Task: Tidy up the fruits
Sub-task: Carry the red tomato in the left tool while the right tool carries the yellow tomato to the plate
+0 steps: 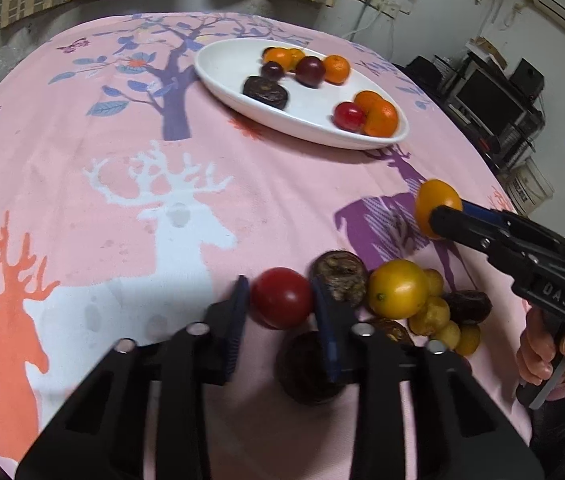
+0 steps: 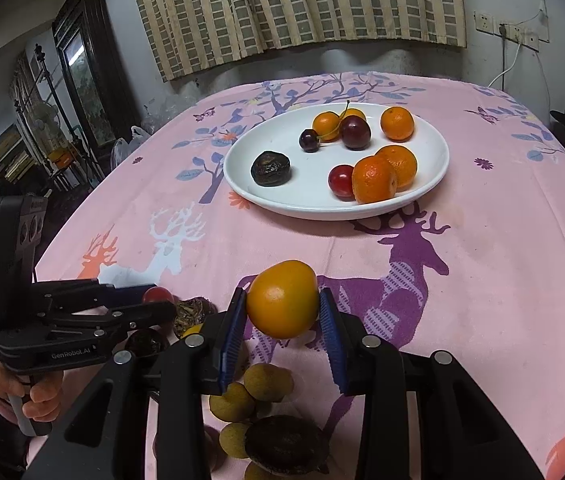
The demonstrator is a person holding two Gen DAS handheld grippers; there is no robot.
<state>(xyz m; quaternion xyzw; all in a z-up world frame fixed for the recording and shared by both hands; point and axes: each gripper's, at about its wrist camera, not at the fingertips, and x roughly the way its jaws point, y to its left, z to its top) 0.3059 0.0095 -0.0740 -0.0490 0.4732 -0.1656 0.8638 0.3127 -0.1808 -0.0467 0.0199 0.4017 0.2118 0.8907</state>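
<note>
At nine o'clock in the right wrist view, the left gripper (image 2: 154, 300), matte black and printed "GenRobot.AI", clenches a smooth, glossy red cherry (image 1: 282, 297) between ribbed blue pads, beside a wrinkled dark date (image 1: 340, 276); at centre, the right gripper (image 2: 282, 320) grasps a round orange kumquat (image 2: 283, 299) squarely between its pads; at twelve o'clock, a glazed white oval plate (image 2: 434, 168) holds fruit on the pink deer-printed cloth (image 2: 502, 280).

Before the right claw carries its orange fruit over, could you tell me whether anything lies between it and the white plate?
Nothing visible does: only bare pink tablecloth lies between the orange fruit and the white plate.
</note>
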